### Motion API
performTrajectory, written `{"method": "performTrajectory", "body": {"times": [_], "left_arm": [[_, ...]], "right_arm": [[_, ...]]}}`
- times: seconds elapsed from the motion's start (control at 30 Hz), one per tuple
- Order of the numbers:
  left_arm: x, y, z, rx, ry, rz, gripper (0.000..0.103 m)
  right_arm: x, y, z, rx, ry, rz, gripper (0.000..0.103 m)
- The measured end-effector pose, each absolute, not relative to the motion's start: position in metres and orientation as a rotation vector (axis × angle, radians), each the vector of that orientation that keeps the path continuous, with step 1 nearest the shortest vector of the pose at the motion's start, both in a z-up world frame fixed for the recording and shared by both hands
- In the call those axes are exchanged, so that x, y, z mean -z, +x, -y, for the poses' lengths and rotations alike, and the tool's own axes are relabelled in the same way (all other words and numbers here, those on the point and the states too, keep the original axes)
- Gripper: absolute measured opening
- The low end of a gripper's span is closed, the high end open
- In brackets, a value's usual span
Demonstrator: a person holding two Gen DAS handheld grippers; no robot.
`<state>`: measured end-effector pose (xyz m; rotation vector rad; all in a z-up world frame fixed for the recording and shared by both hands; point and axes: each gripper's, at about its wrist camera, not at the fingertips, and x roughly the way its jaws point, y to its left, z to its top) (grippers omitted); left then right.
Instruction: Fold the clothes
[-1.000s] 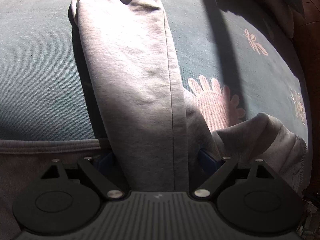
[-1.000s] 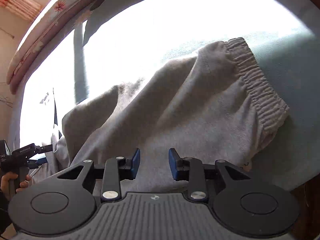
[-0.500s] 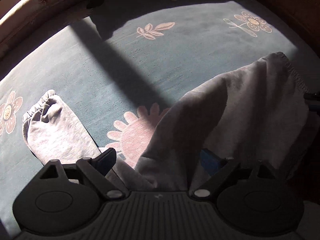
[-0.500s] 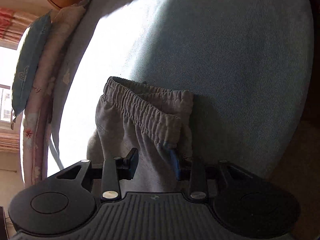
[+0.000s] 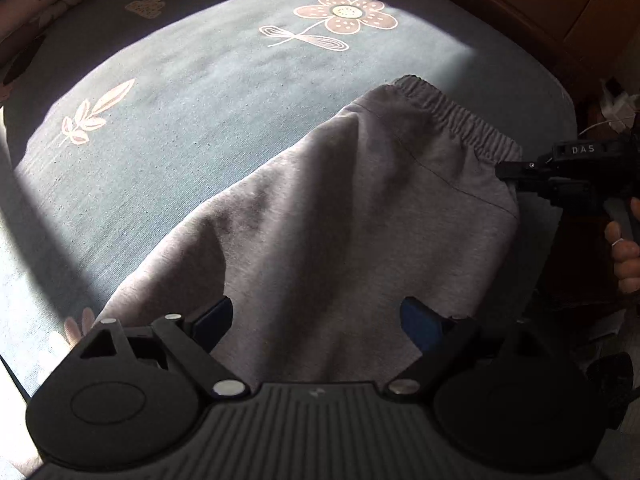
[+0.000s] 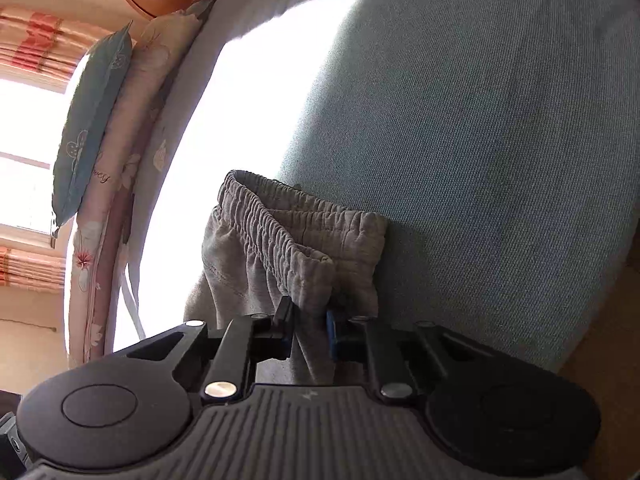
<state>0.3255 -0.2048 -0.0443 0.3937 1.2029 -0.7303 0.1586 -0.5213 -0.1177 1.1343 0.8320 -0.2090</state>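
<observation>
Grey sweatpants [image 5: 340, 220] lie spread on a teal bed cover [image 5: 200, 120]. Their elastic waistband [image 5: 452, 116] is at the far right. My left gripper [image 5: 316, 320] hangs open above the seat of the pants, with the cloth below its fingers and no pad on it. In the right wrist view, my right gripper [image 6: 310, 320] is closing its jaws, and the pads pinch the near corner of the waistband [image 6: 280, 232]. The same right gripper [image 5: 506, 170] shows in the left wrist view at the waistband's right end, held by a hand [image 5: 624, 256].
The bed cover [image 6: 480, 120] carries pink flower and leaf prints [image 5: 344, 16]. Pillows [image 6: 92, 120] stand along the bed's far side by a bright window. Wooden furniture [image 5: 560, 20] borders the bed at the right, with floor clutter beyond the edge.
My left gripper swung from the pant leg and cuff over to the waistband end, staying open. My right gripper's jaws came together on the waistband corner.
</observation>
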Motion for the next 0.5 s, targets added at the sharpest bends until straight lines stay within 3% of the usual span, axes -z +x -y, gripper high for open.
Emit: {"method": "performTrajectory", "body": {"times": [0.17, 0.5], "left_arm": [[0.043, 0.325, 0.222, 0.755, 0.383, -1.201, 0.091], [0.051, 0.303, 0.240, 0.842, 0.401, -1.193, 0.091]], "right_arm": [[0.101, 0.170, 0.535, 0.195, 1.058, -0.818, 0.014], [0.118, 0.176, 0.557, 0.228, 1.047, -0.871, 0.015]]}}
